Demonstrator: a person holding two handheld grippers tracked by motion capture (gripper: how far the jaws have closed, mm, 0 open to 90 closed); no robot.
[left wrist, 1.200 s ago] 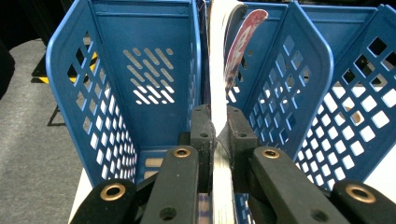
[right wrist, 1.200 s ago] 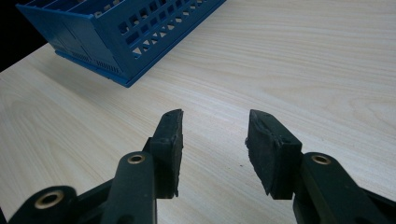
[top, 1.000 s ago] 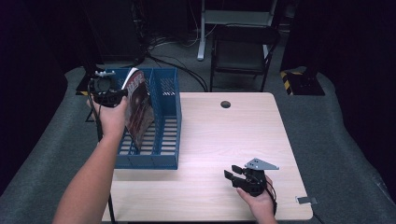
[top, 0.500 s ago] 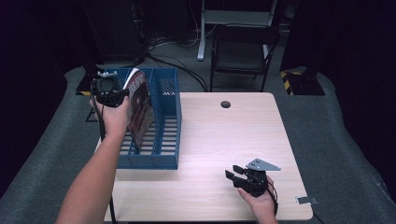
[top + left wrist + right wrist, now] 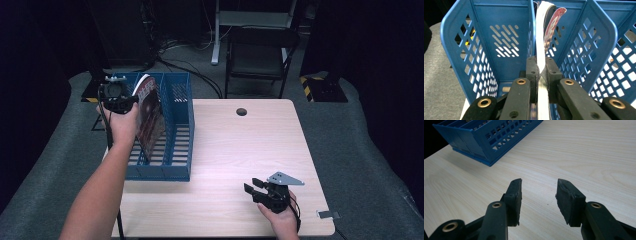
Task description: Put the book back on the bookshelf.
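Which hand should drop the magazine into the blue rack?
Left. The left gripper is already clamped on the magazine over the blue file rack. The right gripper rests open and empty on the table, far away.

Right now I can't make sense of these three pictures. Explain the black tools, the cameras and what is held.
A person works at a wooden table, with a hand-held two-jaw gripper in each hand. One camera looks down from above; one more rides on each gripper and looks along its black jaws. A blue file rack stands on the table's left side. The left gripper is shut on a magazine, standing upright in one of the rack's slots. The right gripper rests low near the front edge, jaws open and empty.
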